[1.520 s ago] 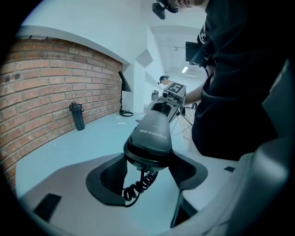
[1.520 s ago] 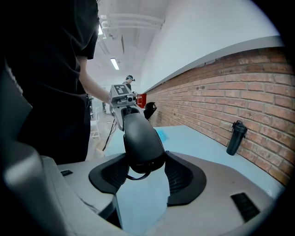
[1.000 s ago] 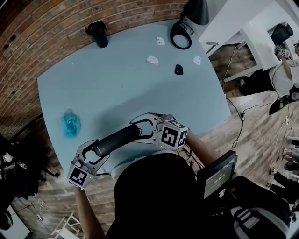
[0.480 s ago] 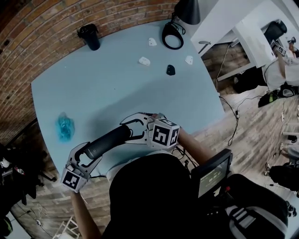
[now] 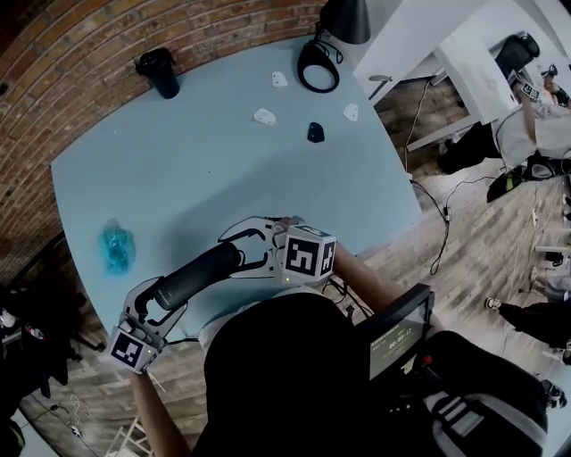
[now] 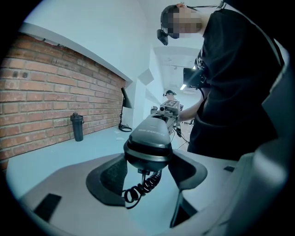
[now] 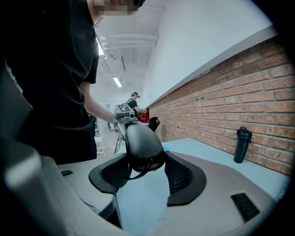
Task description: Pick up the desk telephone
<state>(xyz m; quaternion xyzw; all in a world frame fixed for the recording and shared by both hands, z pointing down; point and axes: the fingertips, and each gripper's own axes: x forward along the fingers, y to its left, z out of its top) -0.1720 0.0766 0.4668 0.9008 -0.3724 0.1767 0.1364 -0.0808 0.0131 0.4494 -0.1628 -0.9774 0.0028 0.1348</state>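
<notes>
Telephone handset (image 5: 192, 277) held off the blue table (image 5: 223, 161), over its near edge, spanning both tools. Left gripper (image 5: 153, 299) jaws clamped on one end, coiled cord (image 6: 140, 186) dangling below; right gripper (image 5: 236, 250) jaws clamped on the other end. Black bottle (image 5: 159, 71) and lamp base (image 5: 314, 67) at the far edge, well apart.

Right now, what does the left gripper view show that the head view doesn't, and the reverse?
Only the left gripper view: a coiled cord hanging from the handset's near end. Only the head view: a blue crumpled thing, white bits and a small black object on the table. Both: the handset clamped at one end by the left gripper and at the other by the right gripper, the dark bottle, and the lamp.
</notes>
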